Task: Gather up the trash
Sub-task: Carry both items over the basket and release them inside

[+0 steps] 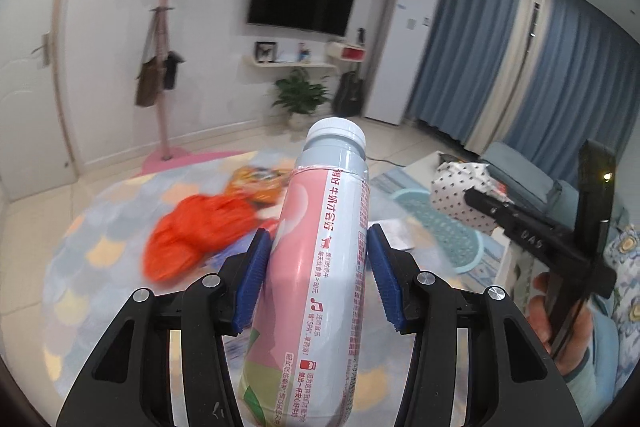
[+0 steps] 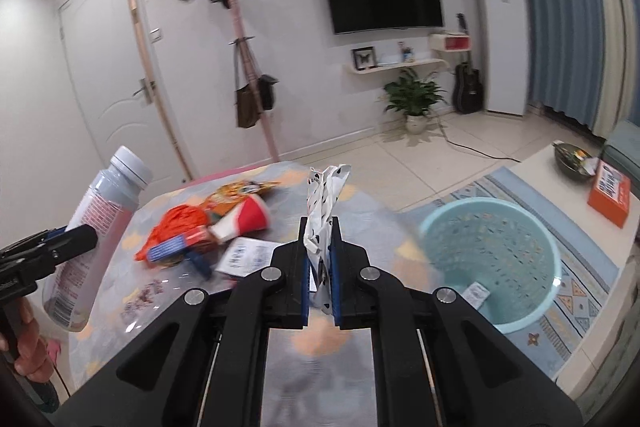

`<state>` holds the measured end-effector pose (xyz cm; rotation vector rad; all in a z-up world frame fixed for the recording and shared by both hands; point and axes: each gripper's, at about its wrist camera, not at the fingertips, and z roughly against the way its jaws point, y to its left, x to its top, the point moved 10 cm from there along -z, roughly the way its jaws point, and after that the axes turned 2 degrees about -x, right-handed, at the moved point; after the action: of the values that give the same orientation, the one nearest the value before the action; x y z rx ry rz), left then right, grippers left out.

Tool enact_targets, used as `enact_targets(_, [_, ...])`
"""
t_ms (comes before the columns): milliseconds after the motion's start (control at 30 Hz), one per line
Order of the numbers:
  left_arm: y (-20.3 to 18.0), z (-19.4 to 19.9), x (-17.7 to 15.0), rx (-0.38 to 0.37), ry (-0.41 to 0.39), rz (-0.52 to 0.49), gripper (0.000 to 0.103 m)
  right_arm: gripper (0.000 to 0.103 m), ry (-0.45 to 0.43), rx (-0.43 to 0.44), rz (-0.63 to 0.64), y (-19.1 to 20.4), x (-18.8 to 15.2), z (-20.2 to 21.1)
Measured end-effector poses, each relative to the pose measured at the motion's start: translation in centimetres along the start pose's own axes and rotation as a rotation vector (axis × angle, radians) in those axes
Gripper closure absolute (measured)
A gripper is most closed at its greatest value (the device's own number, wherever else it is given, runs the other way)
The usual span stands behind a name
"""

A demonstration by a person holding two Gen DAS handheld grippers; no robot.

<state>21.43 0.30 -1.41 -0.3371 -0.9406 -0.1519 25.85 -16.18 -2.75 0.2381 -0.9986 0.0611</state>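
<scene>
Left hand-held gripper (image 1: 316,279) is clamped on a tall pink-and-grey plastic bottle with a white cap (image 1: 320,267). Right hand-held gripper (image 2: 320,267) pinches a crumpled white black-dotted wrapper (image 2: 324,203), with the round light-blue plastic basket (image 2: 556,267) just right of it.

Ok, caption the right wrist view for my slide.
Right gripper pinching a spotted wrapper beside the blue bin, more trash on the table.
</scene>
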Motion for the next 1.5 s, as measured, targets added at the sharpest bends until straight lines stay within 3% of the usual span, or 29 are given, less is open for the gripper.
enact_targets(333, [-9.3, -6.9, 1.0, -0.129, 0.061, -0.078, 0.056, 0.097, 0.017, -0.108, -0.134, -9.9, -0.4, -2.2])
enact_targets(600, [-14.4, -13.7, 1.4, -0.200, 0.122, -0.095, 0.057, 0.097, 0.062, -0.177, -0.223, -16.9, -1.9, -5.4])
enact_targets(1033, [-19.6, -22.6, 0.7, -0.235, 0.197, -0.138, 0.057, 0.096, 0.228, -0.256, -0.291, -23.8, -7.8, -11.6])
enact_targets(1100, [-20.1, -23.5, 0.5, -0.238, 0.211, -0.140, 0.057, 0.093, 0.252, -0.243, -0.326, -24.5, -8.6, -11.9])
enact_targets(1200, [-20.6, -25.0, 0.0, -0.233, 0.238, -0.147, 0.057, 0.076, 0.250, -0.246, -0.363, -25.5, -9.3, -11.5])
enact_targets(1267, [-20.7, -25.9, -0.3, -0.230, 0.255, -0.147, 0.057, 0.047, 0.235, -0.252, -0.374, -26.0, -9.5, -10.9])
enact_targets(1500, [-20.4, -30.2, -2.0, -0.187, 0.335, -0.137, 0.052, 0.046, 0.226, -0.229, -0.407, -26.7, -9.6, -9.2])
